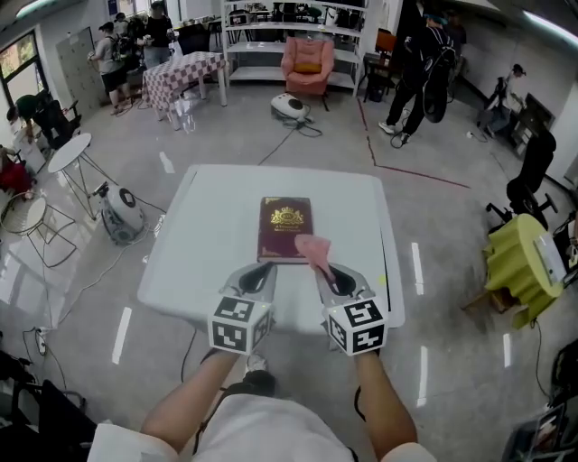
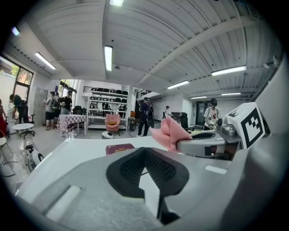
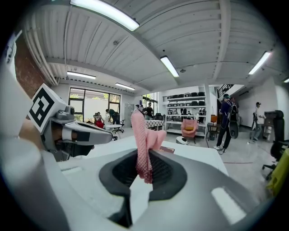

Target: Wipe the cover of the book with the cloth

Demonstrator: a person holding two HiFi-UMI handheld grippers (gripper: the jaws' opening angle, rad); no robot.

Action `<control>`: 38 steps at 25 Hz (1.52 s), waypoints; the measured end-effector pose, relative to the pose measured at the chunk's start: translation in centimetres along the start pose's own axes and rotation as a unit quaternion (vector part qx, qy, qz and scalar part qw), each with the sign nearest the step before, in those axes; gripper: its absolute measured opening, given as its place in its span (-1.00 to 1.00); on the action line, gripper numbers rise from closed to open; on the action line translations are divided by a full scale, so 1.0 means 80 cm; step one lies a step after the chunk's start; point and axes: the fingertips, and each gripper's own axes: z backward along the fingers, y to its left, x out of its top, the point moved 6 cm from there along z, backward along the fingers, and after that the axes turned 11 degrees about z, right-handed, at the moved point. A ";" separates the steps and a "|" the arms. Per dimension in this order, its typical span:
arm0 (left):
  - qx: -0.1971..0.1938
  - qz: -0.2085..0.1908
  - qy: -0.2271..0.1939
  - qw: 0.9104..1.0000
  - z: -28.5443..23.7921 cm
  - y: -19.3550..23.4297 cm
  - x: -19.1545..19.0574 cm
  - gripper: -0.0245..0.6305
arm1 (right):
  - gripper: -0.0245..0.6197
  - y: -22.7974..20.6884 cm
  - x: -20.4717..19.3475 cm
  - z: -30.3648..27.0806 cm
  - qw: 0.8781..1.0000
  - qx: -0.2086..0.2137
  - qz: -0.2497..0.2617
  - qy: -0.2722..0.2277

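A white square table (image 1: 208,230) stands on a glossy grey floor marked with short white tape strips (image 1: 121,335) and a thin red line (image 1: 424,171). Left of it sit a round grey-white appliance (image 1: 122,214) and a small round side table (image 1: 69,152). Further back are a table under a checked cloth (image 1: 181,74), white shelving (image 1: 262,27), a pink armchair (image 1: 307,61) and a white canister-like appliance (image 1: 290,107) with a cable. A person in black (image 1: 417,54) stands at the back right, and others (image 1: 110,59) at the back left. At the right stand a yellow-green draped object (image 1: 517,262) and a black office chair (image 1: 533,176).
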 end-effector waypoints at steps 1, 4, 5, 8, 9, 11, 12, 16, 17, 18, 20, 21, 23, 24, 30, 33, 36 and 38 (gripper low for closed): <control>0.001 0.001 -0.002 1.000 -0.004 0.003 0.001 -0.91 | -0.80 -0.004 0.000 -0.006 1.000 0.002 0.005 0.001; 0.005 0.003 -0.009 1.000 -0.023 0.015 0.007 -0.91 | -0.80 -0.020 0.003 -0.028 1.000 0.005 0.018 0.003; 0.007 0.003 -0.010 1.000 -0.030 0.020 0.007 -0.91 | -0.80 -0.025 0.003 -0.036 1.000 0.006 0.021 0.005; 0.010 0.005 -0.010 1.000 -0.052 0.035 0.010 -0.91 | -0.80 -0.041 0.004 -0.060 0.999 0.010 0.030 0.010; 0.010 0.006 -0.010 1.000 -0.059 0.039 0.013 -0.91 | -0.80 -0.046 0.005 -0.068 0.999 0.011 0.033 0.012; 0.010 0.008 -0.008 1.000 -0.075 0.049 0.017 -0.91 | -0.80 -0.057 0.005 -0.087 0.999 0.013 0.040 0.016; 0.011 0.009 -0.007 1.000 -0.082 0.055 0.018 -0.91 | -0.80 -0.062 0.004 -0.098 0.999 0.015 0.044 0.018; 0.017 0.017 -0.001 1.000 -0.112 0.084 0.029 -0.91 | -0.80 -0.083 0.007 -0.147 0.997 0.027 0.068 0.032; 0.018 0.020 0.001 1.000 -0.119 0.092 0.030 -0.91 | -0.80 -0.088 0.007 -0.161 0.996 0.031 0.075 0.037; 0.020 0.022 0.002 1.000 -0.127 0.100 0.031 -0.91 | -0.80 -0.094 0.005 -0.176 0.995 0.033 0.082 0.041; 0.022 0.025 0.003 0.999 -0.141 0.116 0.034 -0.91 | -0.80 -0.106 -0.001 -0.206 0.993 0.036 0.097 0.053; 0.024 0.028 0.005 0.999 -0.148 0.123 0.035 -0.91 | -0.80 -0.112 -0.004 -0.221 0.992 0.038 0.104 0.059; 0.028 0.031 0.010 0.999 -0.160 0.140 0.037 -0.91 | -0.80 -0.123 -0.009 -0.250 0.990 0.041 0.117 0.069; 0.030 0.032 0.012 0.999 -0.166 0.149 0.036 -0.91 | -0.80 -0.128 -0.010 -0.263 0.989 0.042 0.122 0.073; 0.036 0.047 0.027 0.998 -0.197 0.190 0.030 -0.91 | -0.80 -0.153 -0.027 -0.336 0.984 0.048 0.143 0.094; 0.035 0.050 0.032 0.998 -0.207 0.201 0.029 -0.91 | -0.80 -0.161 -0.036 -0.357 0.983 0.042 0.142 0.105; 0.034 0.052 0.037 0.997 -0.212 0.207 0.028 -0.91 | -0.80 -0.164 -0.048 -0.372 0.982 0.041 0.140 0.120; 0.034 0.053 0.039 0.997 -0.212 0.211 0.027 -0.91 | -0.80 -0.163 -0.052 -0.379 0.982 0.042 0.137 0.125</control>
